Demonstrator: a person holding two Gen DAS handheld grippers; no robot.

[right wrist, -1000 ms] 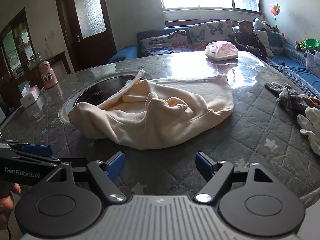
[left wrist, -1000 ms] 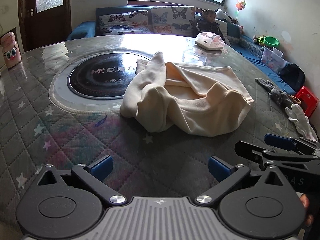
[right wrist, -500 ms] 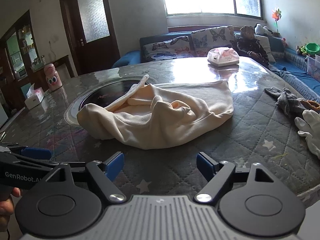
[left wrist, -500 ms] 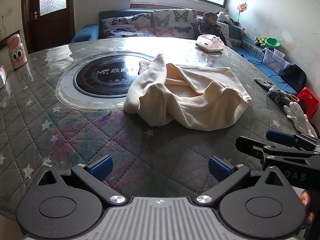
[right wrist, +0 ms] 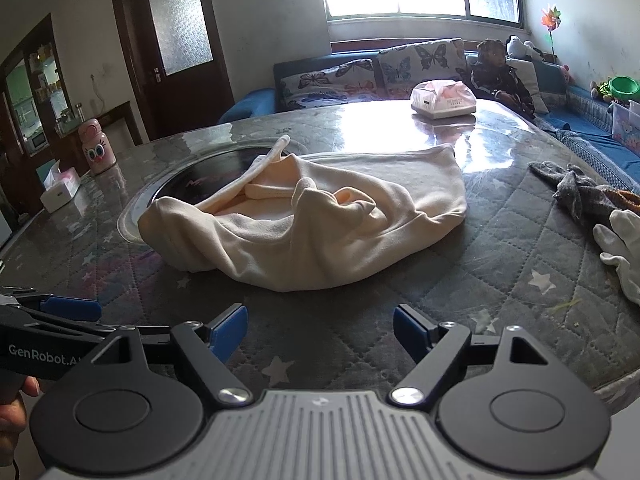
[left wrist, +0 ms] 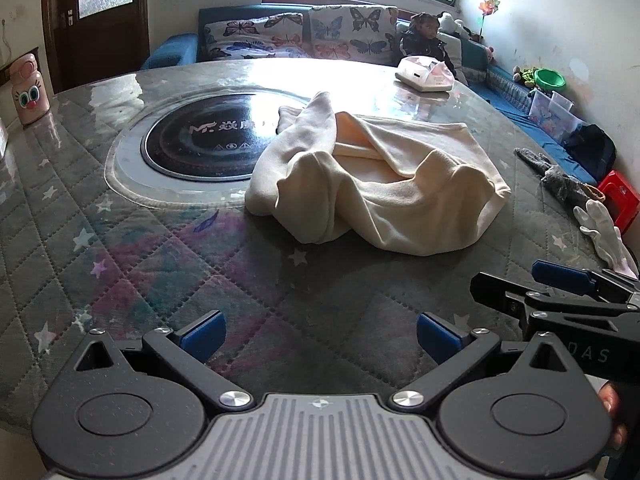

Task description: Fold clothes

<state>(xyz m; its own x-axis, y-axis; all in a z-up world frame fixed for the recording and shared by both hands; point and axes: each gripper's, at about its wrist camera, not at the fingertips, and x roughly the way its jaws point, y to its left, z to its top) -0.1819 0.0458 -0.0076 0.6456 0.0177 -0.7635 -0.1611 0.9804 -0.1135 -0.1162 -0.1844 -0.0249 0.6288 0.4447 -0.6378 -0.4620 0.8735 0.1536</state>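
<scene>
A cream garment (left wrist: 376, 184) lies crumpled in a heap on the round quilted table (left wrist: 160, 264), partly over the black induction plate (left wrist: 208, 140). It also shows in the right wrist view (right wrist: 312, 228). My left gripper (left wrist: 318, 336) is open and empty, held above the table's near edge, short of the garment. My right gripper (right wrist: 320, 330) is open and empty, also short of the garment. Each gripper shows at the side of the other's view: the right one in the left wrist view (left wrist: 560, 284), the left one in the right wrist view (right wrist: 60, 312).
A tissue box (right wrist: 444, 100) stands at the far side. A grey cloth (right wrist: 580, 192) and a white glove (right wrist: 624, 248) lie at the table's right edge. A pink bottle (right wrist: 96, 152) and a second tissue box (right wrist: 60, 190) stand at the left. A child (right wrist: 500, 72) sits on the sofa behind.
Both grippers have drawn back and risen a little from the garment, so it looks smaller and farther. Both stay open. The garment has not moved.
</scene>
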